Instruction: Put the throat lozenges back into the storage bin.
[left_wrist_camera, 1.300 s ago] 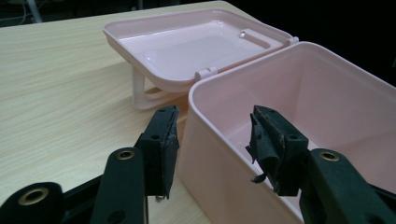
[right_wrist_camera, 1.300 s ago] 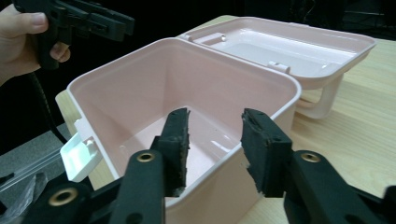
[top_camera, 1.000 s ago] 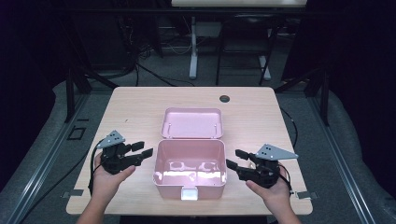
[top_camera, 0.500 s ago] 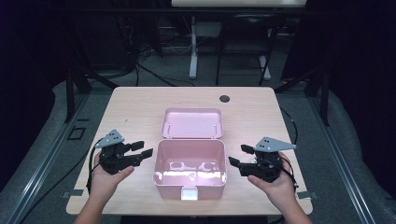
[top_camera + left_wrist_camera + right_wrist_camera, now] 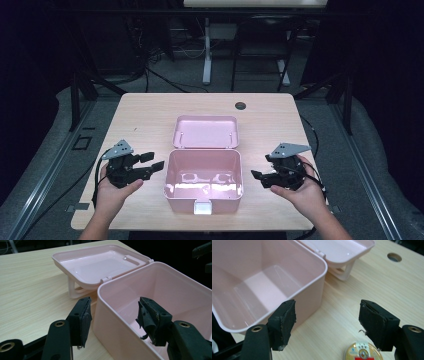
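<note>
Lid (image 5: 206, 132) already lies flung back behind the empty pink box (image 5: 204, 176) at the table's (image 5: 150, 115) near middle. Left gripper (image 5: 150, 165) and right gripper (image 5: 260, 176), jaws just opening wide and holding nothing, flank it; filling or closing remains.

glossy pink plastic box (image 5: 203, 181); matt wood-grain table (image 5: 150, 115).

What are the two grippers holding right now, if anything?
Nothing. The left gripper and right gripper are both open, one at each side of the open pink box, and neither touches it.
</note>
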The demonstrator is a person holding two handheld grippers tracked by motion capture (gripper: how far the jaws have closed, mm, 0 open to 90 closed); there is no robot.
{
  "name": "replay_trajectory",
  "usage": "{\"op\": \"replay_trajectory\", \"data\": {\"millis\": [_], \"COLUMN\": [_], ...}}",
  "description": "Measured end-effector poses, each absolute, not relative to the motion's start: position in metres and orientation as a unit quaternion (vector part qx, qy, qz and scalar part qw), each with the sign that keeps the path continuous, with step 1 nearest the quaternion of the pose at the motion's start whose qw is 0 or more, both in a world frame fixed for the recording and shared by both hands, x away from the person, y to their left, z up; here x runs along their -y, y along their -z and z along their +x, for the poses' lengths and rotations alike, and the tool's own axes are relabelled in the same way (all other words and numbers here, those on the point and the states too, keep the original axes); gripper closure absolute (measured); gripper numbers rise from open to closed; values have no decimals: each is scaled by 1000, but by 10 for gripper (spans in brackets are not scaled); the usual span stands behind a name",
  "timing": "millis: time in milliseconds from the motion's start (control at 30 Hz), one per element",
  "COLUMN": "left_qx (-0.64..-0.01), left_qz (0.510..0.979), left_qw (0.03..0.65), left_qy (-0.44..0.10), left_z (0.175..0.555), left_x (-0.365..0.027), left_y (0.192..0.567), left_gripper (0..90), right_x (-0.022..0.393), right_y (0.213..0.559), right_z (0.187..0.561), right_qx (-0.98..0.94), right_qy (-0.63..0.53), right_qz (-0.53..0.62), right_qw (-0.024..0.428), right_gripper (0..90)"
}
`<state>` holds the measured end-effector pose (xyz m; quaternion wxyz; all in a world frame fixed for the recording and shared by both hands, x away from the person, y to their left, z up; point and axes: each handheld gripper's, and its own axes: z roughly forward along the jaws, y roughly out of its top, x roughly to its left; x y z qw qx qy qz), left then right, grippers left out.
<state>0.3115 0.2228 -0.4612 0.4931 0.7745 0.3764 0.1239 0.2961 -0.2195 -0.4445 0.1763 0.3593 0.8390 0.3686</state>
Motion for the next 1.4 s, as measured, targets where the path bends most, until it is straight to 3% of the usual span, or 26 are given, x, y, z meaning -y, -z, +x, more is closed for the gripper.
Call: {"op": "replay_trajectory", "data": {"millis": [633,1000,1400], "left_qx": [-383,-383,-384], "left_qz": [770,768,769], "left_qw": [496,498,497], "left_qy": [-122,-122,-119], "left_z": [311,312,312], "left_x": [-226,-227,-227], "left_y": [460,461,462], "left_gripper": [444,447,447], "right_x": [222,223,224], "right_y": [428,437,452], "right_z": [314,330,352], "right_qx": [-862,-865,-867], "right_qy": [-248,-200,-132], "right_qz": [414,441,470], "right_qw": [157,133,102], "right_gripper": [320,322,266]}}
